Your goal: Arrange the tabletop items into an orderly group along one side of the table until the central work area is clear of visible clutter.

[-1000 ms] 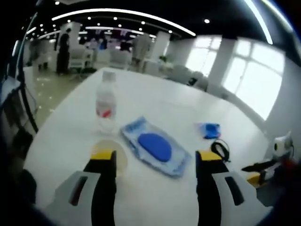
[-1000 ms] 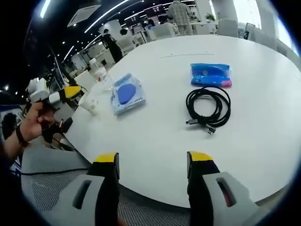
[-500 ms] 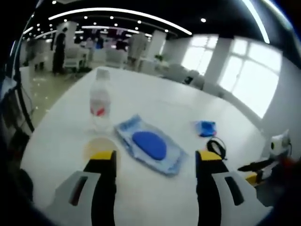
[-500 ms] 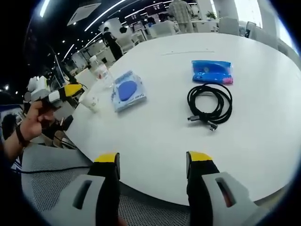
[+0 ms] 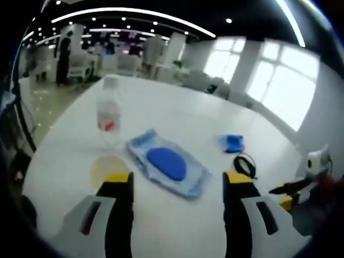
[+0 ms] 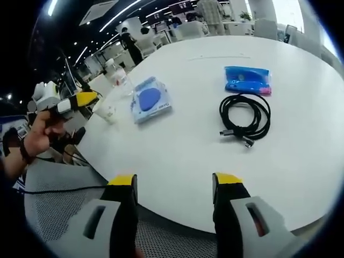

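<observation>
Left gripper (image 5: 177, 185) jaws spread, nothing between them, hovering low over the near edge of the white table (image 5: 177, 115). Right gripper (image 6: 174, 185) jaws spread too, empty, hanging off the table edge above a grey mesh chair seat (image 6: 59, 188). In the left gripper view, going outward: paper cup (image 5: 107, 167) just beside the left jaw tip, wet-wipes pack with blue lid (image 5: 166, 164) straight ahead between the jaws, clear water bottle (image 5: 107, 115) upright behind the cup, then coiled black cable (image 5: 245, 164) and small blue packet (image 5: 231, 143) further right, well apart from the first three. Right gripper view has the same set from the other side: cable (image 6: 245, 118) nearest, blue packet (image 6: 248, 80) beyond it, wipes pack (image 6: 151, 100), cup (image 6: 105, 111) and bottle (image 6: 119, 74) at the far left edge. Change over the last second: items haven't moved; the left view drifted a bit closer and lower toward cup and wipes pack, right view shifted slightly. Nothing grasped yet. Likely the left gripper is lining up on the wipes pack or cup; cable and packet sit in the centre, so clearing hasn't begun.
</observation>
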Demonstrator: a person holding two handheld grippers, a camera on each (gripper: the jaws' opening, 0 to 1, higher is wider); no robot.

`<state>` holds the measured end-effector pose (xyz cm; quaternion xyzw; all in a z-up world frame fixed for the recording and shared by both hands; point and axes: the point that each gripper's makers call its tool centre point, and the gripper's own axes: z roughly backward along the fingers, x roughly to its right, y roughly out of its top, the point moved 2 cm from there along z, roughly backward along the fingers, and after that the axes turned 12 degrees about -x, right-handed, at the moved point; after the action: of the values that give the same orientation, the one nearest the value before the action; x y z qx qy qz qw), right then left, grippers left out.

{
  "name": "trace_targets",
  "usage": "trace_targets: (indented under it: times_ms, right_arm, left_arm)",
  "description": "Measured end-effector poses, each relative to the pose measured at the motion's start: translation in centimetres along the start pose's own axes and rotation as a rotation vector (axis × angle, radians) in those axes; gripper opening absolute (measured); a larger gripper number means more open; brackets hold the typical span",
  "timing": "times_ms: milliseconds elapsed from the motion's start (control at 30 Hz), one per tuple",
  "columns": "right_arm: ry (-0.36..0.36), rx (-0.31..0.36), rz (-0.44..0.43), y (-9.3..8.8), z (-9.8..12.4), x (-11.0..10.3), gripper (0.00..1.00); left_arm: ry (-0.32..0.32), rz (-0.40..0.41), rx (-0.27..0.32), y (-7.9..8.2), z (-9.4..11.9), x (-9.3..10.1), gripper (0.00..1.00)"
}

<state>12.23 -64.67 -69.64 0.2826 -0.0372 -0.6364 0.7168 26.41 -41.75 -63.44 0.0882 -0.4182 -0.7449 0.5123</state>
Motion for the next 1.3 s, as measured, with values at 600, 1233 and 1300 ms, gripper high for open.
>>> trace_targets:
  times_ms: [600,1233,1300]
  right_arm:
    - [0.24,0.074,-0.189,4.8,-3.1,-3.3,0.53]
    - [0.392,0.109,-0.494,10.5,-10.3,-6.4,0.56]
    - [0.381,0.11,-0.487,11.1,-10.5,-6.6,0.55]
  left_arm:
    - [-0.046,-0.233,-0.032,6.9,-2.7,0.6,0.61]
    - [-0.003,-0.421,-0.327,8.4,-13.6,-2.0,0.64]
    - [0.017,-0.419,-0.363,7.8,-14.4,-2.8,0.63]
